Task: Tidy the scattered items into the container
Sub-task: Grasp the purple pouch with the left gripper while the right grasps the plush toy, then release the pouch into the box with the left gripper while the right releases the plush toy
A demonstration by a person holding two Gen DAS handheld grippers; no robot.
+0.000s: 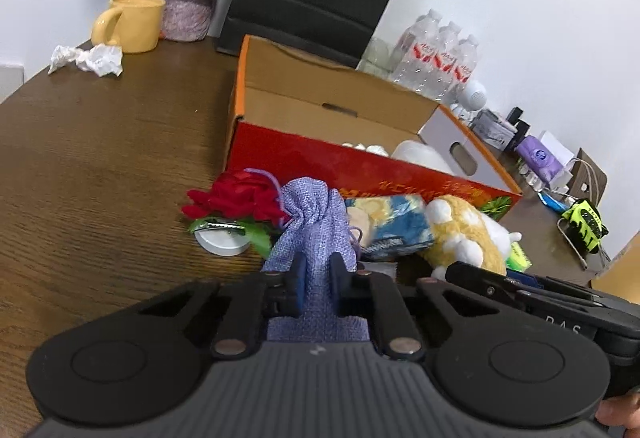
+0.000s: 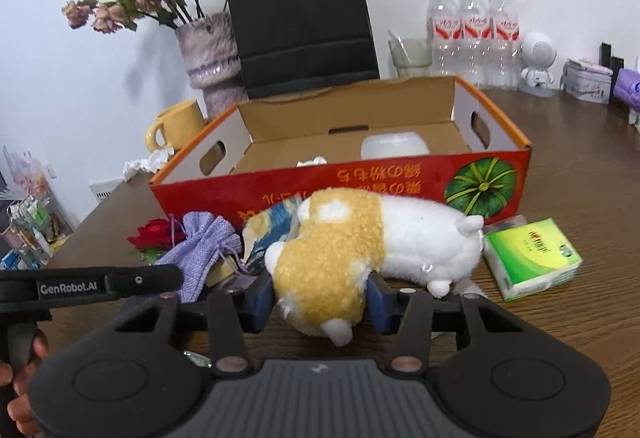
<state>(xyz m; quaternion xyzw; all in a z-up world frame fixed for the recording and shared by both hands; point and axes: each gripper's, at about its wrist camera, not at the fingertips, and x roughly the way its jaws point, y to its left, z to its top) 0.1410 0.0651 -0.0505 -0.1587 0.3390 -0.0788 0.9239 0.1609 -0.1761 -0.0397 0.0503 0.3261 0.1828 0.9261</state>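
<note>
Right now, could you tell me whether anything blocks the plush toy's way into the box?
Only the box's red front wall stands between the plush toy, held by the right gripper, and the open inside; lifting over it looks enough.

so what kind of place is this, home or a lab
Most likely a home, a lived-in table against a wall. A vase of dried roses, a yellow mug and a pack of water bottles stand on the wooden table, with toiletries further along.
</note>
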